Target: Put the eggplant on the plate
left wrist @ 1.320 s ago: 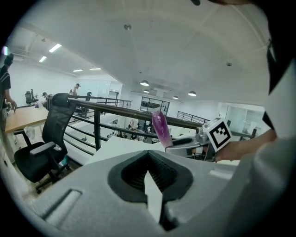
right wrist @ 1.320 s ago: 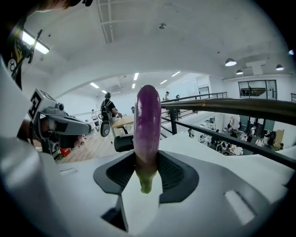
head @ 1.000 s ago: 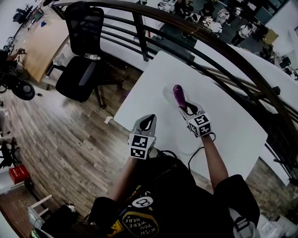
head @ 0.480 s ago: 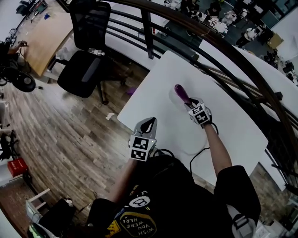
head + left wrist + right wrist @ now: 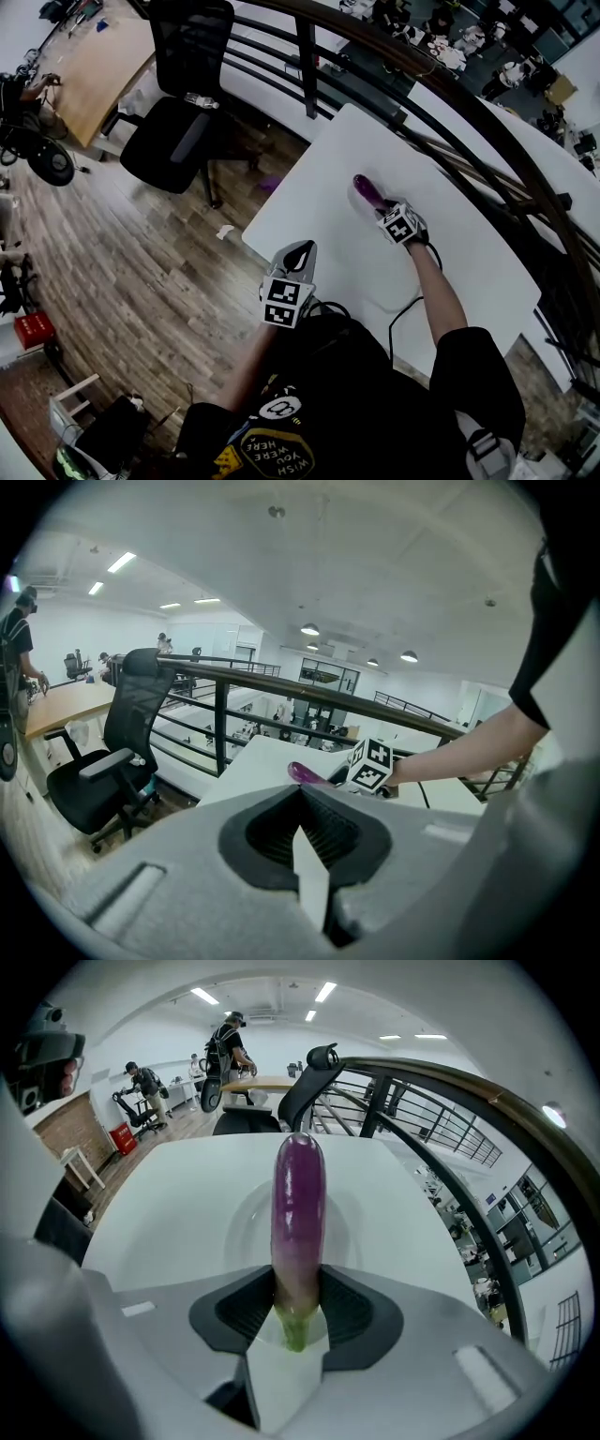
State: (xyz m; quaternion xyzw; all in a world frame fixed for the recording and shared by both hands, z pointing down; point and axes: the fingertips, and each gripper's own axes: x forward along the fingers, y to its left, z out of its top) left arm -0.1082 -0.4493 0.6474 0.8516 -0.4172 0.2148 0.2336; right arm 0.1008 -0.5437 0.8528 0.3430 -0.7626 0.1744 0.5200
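Nearest the person, the left hand-held gripper hangs with its jaws together on nothing. At its 1 o'clock, the right hand-held gripper is clamped on the stem end of the eggplant, which slants down over the white plate. With only the stem end pinched, the long body could swing or slip. Let go at this tilt, it could roll off the shallow plate, or its tip could nudge the plate aside. The white desk is otherwise bare. A black office chair stands on the wood floor at 10 o'clock, and a dark railing runs beyond.
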